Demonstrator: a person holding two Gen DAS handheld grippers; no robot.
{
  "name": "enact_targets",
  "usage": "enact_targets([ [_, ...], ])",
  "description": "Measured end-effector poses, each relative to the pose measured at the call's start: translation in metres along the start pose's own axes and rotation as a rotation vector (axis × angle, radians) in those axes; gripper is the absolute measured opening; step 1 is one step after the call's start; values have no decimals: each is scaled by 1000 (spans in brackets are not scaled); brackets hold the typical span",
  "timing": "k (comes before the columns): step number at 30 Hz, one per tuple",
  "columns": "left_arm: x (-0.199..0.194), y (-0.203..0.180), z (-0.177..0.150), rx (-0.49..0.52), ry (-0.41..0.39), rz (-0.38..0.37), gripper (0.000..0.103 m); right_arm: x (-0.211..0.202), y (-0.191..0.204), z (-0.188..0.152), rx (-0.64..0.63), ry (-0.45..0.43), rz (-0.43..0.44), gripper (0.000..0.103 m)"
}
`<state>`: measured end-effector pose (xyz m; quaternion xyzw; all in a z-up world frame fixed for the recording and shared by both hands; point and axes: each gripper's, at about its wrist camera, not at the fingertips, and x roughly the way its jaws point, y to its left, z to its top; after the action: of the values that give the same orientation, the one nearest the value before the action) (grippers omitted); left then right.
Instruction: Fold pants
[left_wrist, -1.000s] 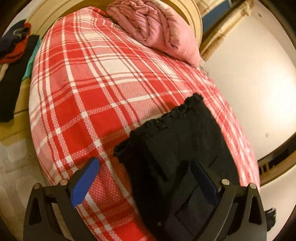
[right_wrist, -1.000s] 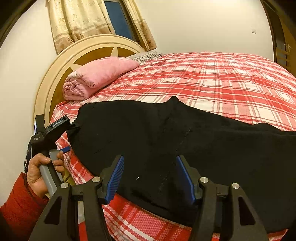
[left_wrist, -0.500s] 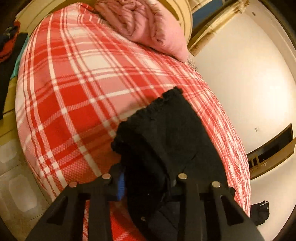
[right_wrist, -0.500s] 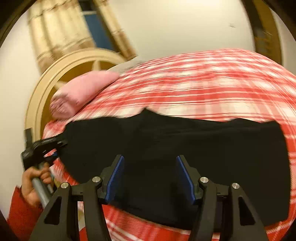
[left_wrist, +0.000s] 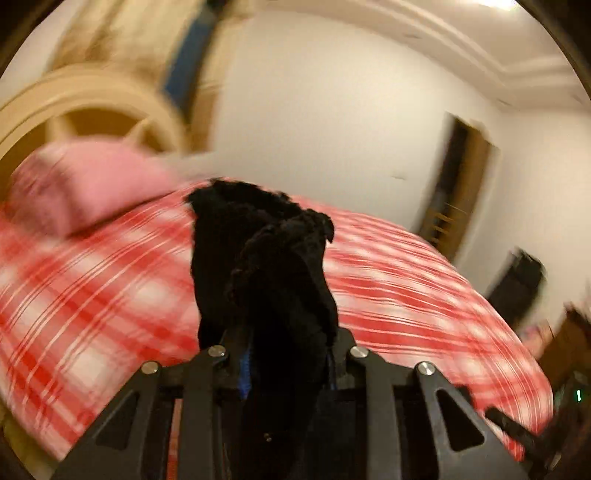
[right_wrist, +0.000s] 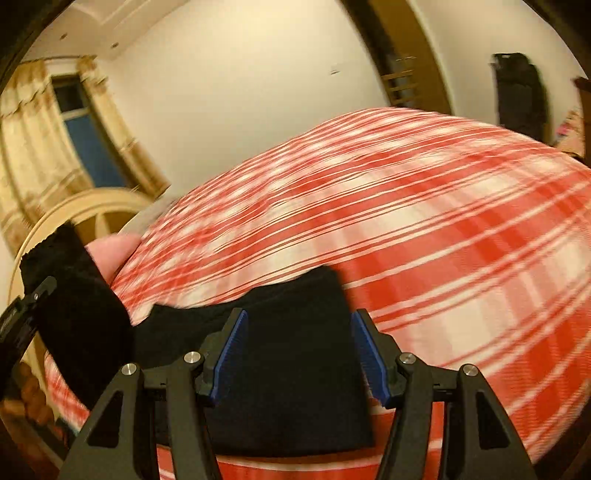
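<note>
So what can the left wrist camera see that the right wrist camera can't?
Only the left wrist view shows the left gripper closing on a bunched end of the black pants. Only the right wrist view shows the right gripper, fingers apart over the pants lying flat. Both show the checked bed, pink pillow and headboard.

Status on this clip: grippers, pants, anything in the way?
Left gripper closing on bunched black pants. Right gripper open, pants between its pads. Plaid bed ahead; nothing blocking.

Black claw (blue ribbed pads)
</note>
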<state>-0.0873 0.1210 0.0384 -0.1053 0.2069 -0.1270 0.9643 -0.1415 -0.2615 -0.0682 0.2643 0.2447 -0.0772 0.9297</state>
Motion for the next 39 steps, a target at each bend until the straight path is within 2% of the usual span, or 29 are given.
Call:
enact_targets([
  [4, 11, -82, -26, 172, 20, -151, 29, -15, -31, 2, 41, -20, -63, 60],
  [6, 19, -108, -41, 223, 46, -195, 29, -20, -43, 0, 54, -22, -91, 60],
  [9, 33, -152, -74, 352, 93, -248, 29, -24, -57, 2, 100, -28, -103, 60],
  [13, 41, -190, -113, 478, 154, -293, 29, -27, -59, 2, 91, -42, -109, 60],
  [18, 47, -208, -144, 605, 185, -293, 32, -17, -58, 0, 97, -6, -95, 60],
  [20, 55, -209, -150, 664, 254, -285, 38, -15, -59, -1, 102, 9, -88, 60],
  [21, 57, -208, -151, 690, 281, -285, 44, -14, -59, -1, 107, 12, -82, 60],
  [24, 42, -209, -152, 750, 293, -353, 77, -16, -62, 3, 128, 9, -74, 60],
  [25, 30, -205, -145, 757, 268, -385, 86, -17, -62, 5, 143, 10, -62, 60],
  [27, 17, -198, -134, 756, 241, -401, 95, -16, -60, 8, 170, 23, -9, 60],
  [30, 9, -178, -118, 720, 240, -391, 96, -10, -41, 7, 164, 63, 119, 60],
  [33, 17, -145, -96, 608, 257, -315, 98, 5, -12, -4, 61, 121, 122, 60],
  [36, 44, -110, -71, 449, 288, -175, 101, 27, 2, -23, 13, 211, 99, 60],
  [39, 80, -87, -64, 367, 356, -49, 101, 42, 7, -37, -5, 266, 84, 60],
])
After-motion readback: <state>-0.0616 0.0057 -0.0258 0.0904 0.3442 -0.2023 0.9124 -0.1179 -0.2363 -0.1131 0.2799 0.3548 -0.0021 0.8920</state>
